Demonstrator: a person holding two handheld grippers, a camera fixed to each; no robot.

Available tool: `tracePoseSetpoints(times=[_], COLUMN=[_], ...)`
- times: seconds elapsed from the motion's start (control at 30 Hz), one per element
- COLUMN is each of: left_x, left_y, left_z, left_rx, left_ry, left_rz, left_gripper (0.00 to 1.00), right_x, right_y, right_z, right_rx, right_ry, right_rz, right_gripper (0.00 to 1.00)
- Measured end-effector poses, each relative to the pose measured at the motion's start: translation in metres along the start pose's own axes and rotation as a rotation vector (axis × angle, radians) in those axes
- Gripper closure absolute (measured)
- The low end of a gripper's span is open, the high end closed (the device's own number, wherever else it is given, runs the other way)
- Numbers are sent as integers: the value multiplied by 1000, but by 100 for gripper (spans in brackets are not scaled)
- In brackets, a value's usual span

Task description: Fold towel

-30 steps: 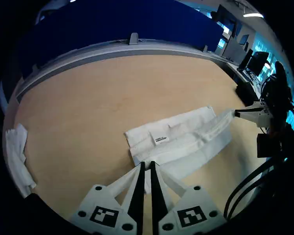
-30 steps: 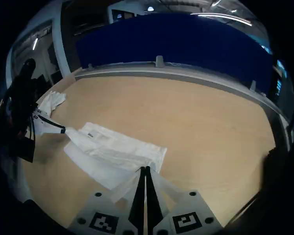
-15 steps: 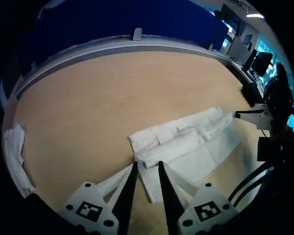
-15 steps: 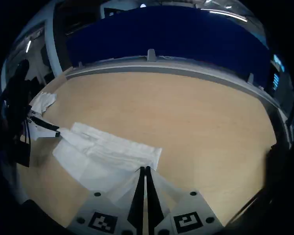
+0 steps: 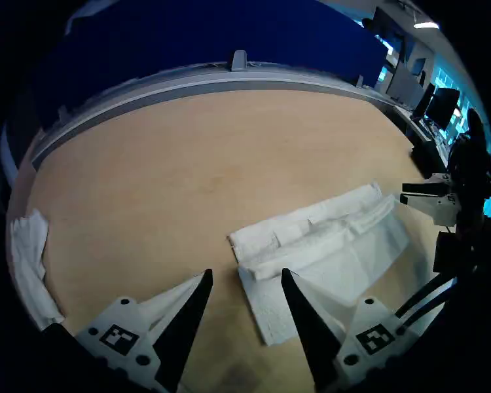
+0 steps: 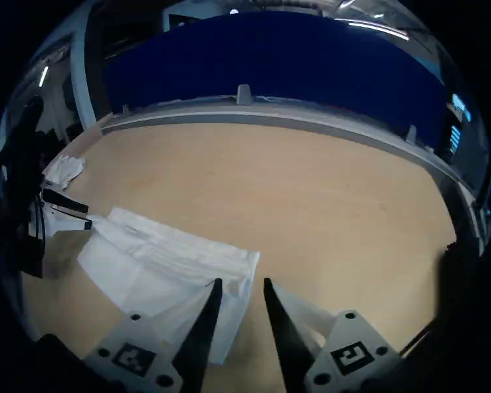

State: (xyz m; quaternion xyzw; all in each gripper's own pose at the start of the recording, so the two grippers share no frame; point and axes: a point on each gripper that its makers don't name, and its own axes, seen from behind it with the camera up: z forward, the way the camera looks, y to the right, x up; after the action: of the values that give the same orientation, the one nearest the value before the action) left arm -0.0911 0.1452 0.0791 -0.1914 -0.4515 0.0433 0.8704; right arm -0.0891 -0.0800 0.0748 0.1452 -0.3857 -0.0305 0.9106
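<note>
1. The counter (image 5: pixel 173 164) is a broad, pale wood-grain surface with a curved far edge.
2. A grey rail (image 5: pixel 180 82) runs along that far edge. A small grey clip or post stands at its middle.
3. Behind the rail stands a dark blue partition (image 5: pixel 213 33), which spans most of the background.
4. In the left gripper view, dark monitors (image 5: pixel 438 105) sit at the far right, with a lit ceiling strip (image 5: pixel 425 25) above them.
5. The towel (image 5: pixel 324 252) is white and lies flat on the near part of the counter as a long, partly folded band. A bunched ridge runs along its length, and a single flat layer spreads on the near side.
6. The left gripper (image 5: pixel 245 272) has its jaws spread wide and holds nothing. One end of the towel lies just ahead of the tips.
7. The right gripper (image 6: pixel 242 281) also has its jaws apart and empty. They are over the corner at the other end of the towel, and I cannot tell whether a finger touches the cloth.
8. A second white cloth (image 5: pixel 26 262) lies crumpled at the counter's left edge, well apart from the towel.
</note>
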Motion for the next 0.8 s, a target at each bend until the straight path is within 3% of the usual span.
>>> tracePoseSetpoints(times=[0.17, 0.33, 0.6, 0.8], left_x=[5, 4, 1, 10], left_y=[-11, -18, -26, -35], left_z=[-1, 0, 1, 3], left_rx=[30, 49, 86, 119], left_ry=[17, 11, -1, 11], left_rz=[-9, -1, 54, 49], left_gripper=[8, 7, 6, 6], right_x=[3, 4, 3, 16], right_y=[10, 14, 17, 32], right_z=[0, 0, 1, 2], right_rx=[-40, -57, -79, -146], right_ry=[11, 18, 24, 61], right_rz=[-4, -20, -51, -51], right_gripper=[13, 2, 0, 0])
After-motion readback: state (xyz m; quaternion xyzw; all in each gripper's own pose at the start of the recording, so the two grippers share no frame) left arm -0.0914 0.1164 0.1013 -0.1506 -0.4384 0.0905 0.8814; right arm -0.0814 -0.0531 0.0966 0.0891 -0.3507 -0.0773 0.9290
